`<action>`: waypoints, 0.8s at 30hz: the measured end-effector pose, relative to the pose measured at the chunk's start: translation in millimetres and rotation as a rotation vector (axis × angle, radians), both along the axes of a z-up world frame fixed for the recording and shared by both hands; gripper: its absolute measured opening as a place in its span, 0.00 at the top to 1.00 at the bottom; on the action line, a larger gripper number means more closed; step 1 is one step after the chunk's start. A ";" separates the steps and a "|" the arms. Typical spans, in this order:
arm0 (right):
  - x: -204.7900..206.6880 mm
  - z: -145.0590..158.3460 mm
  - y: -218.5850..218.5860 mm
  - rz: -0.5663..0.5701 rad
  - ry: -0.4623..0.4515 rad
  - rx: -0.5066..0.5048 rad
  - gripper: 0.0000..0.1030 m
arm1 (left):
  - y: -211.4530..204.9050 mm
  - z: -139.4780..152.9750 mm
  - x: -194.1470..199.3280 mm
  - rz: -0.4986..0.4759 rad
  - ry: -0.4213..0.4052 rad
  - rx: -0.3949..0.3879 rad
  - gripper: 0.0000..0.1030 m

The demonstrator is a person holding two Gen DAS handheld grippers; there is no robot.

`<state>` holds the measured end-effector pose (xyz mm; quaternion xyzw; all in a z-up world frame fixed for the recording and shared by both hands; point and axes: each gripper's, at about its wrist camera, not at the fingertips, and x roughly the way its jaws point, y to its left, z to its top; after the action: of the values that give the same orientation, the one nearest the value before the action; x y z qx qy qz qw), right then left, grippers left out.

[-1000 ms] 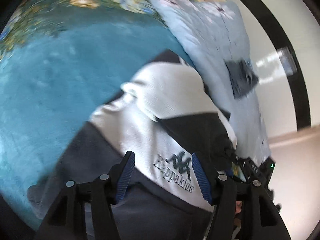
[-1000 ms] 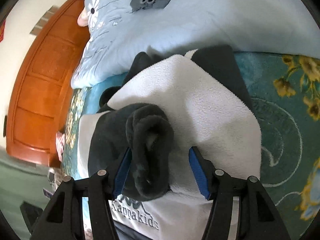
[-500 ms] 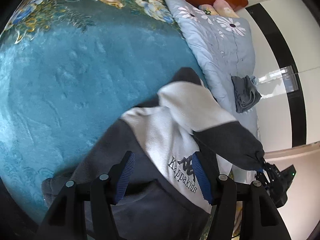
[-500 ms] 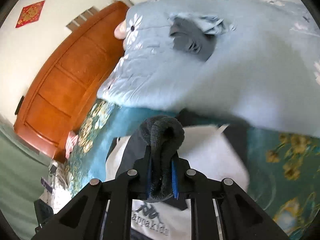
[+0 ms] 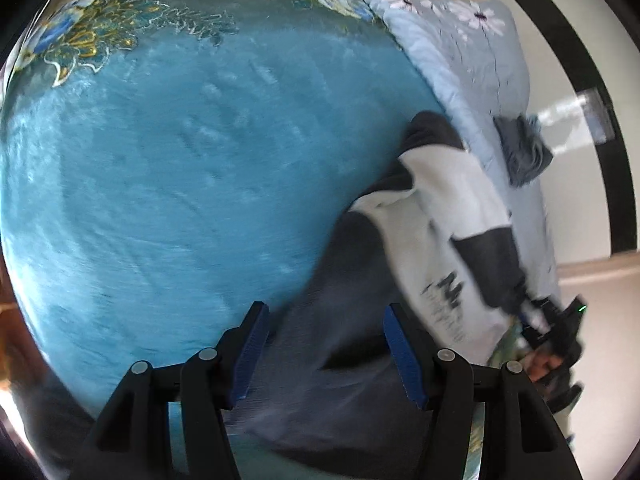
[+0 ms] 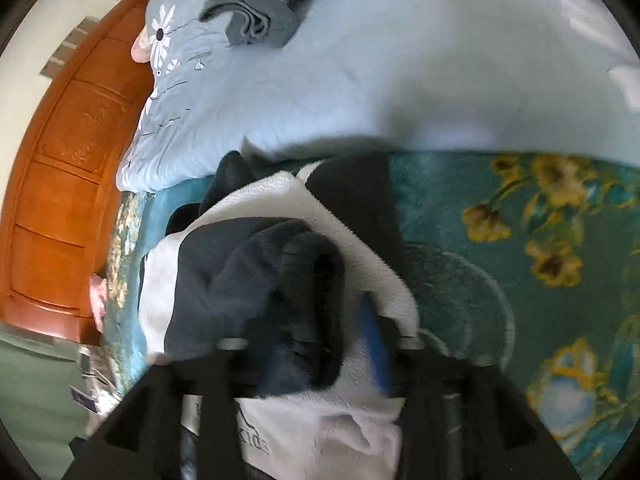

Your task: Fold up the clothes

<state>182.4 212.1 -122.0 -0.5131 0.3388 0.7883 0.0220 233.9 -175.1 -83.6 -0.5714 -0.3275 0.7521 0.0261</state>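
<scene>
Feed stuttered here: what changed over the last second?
The right gripper clamped the dark sleeve cuff, lifted it, then lowered it onto the white sweatshirt and reopened. The left gripper swung left, staying open. The grey garment stayed on the quilt.

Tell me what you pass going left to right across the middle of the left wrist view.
Teal blanket → black and white sweatshirt → light blue floral quilt with a grey garment lying on it → white wall with a black stripe.
</scene>
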 end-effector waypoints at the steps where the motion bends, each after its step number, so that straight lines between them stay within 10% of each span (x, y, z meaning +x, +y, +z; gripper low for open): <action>1: 8.6 6.4 -1.3 0.008 0.019 0.002 0.44 | -2.6 -3.3 2.1 -0.017 -0.005 -0.005 0.36; 11: 148.6 -14.4 -27.7 0.202 -0.093 -0.096 0.42 | -6.8 -30.5 7.4 -0.161 -0.051 0.019 0.31; 24: 241.9 -61.8 -50.1 0.119 -0.098 -0.446 0.42 | 41.6 -44.4 10.5 -0.446 -0.098 0.065 0.27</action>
<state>424.3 162.0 -183.8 -0.5622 0.4721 0.6680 -0.1220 244.4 -133.6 -128.0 -0.6642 -0.2182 0.6882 0.1941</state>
